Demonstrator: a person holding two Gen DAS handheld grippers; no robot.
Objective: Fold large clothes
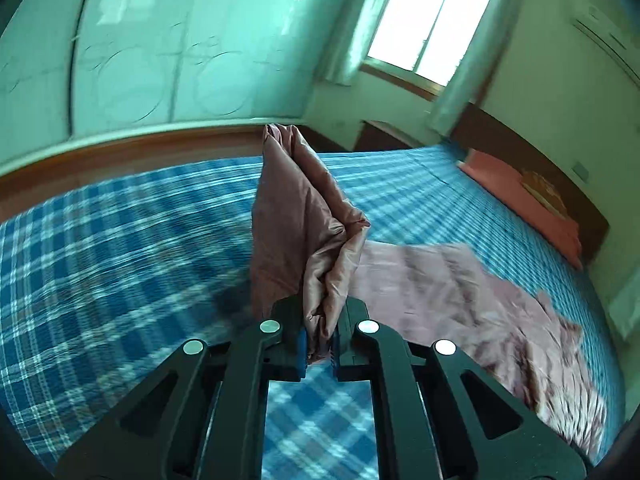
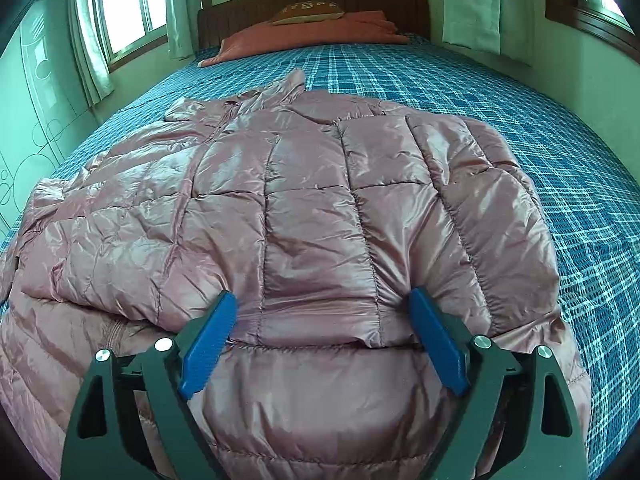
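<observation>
A shiny pink quilted puffer jacket (image 2: 312,184) lies spread on the blue plaid bed (image 2: 440,80), with one part folded over its lower half. My right gripper (image 2: 322,296) stands open over that folded part near the hem, its blue pads (image 2: 208,340) wide apart with padded cloth between them. In the left wrist view my left gripper (image 1: 320,344) is shut on a bunched piece of the jacket (image 1: 304,220), which stands up above the bed (image 1: 120,240). The rest of the jacket (image 1: 460,288) trails down to the right, blurred.
An orange blanket (image 2: 312,34) and a brown pillow (image 2: 308,12) lie by the dark wooden headboard. A pale green wardrobe (image 1: 160,60) stands beyond the bed's wooden edge (image 1: 120,152). A curtained window (image 1: 432,24) is in the far corner.
</observation>
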